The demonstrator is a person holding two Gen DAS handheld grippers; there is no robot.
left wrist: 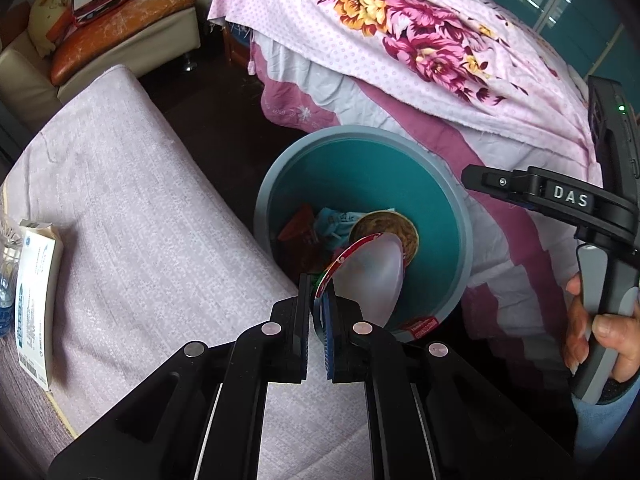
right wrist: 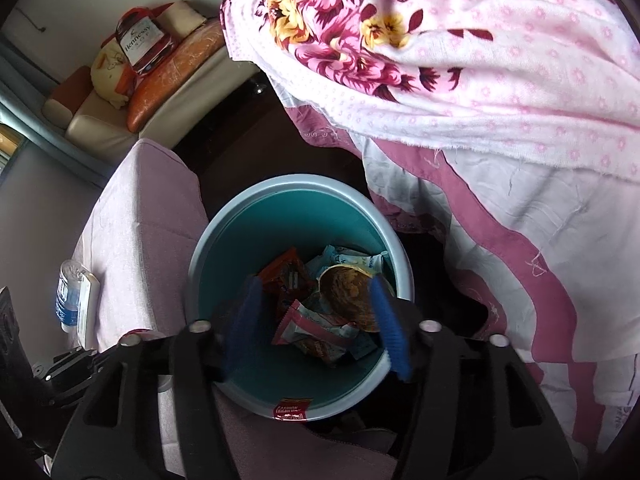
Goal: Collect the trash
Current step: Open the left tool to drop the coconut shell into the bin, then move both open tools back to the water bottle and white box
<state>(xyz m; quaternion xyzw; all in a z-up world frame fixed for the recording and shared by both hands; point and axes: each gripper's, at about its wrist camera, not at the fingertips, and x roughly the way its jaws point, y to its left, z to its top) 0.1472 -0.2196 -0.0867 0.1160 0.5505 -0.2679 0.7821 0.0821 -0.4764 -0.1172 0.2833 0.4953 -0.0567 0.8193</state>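
The left hand-held gripper (left wrist: 316,312) pinches the rim of an empty plastic cup (left wrist: 370,276), tilted over the near edge of the teal trash bin (left wrist: 460,216) between bed and table. The right hand-held gripper (right wrist: 316,328) hangs spread and empty above the bin. Carry the cup further over the wrappers (right wrist: 316,328) before letting go, so it can't glance off the rim.

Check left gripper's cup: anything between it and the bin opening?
Nothing visible. The left gripper is shut on the rim of the plastic cup, which hangs over the open teal trash bin. Below lie only wrappers. The right gripper is open.
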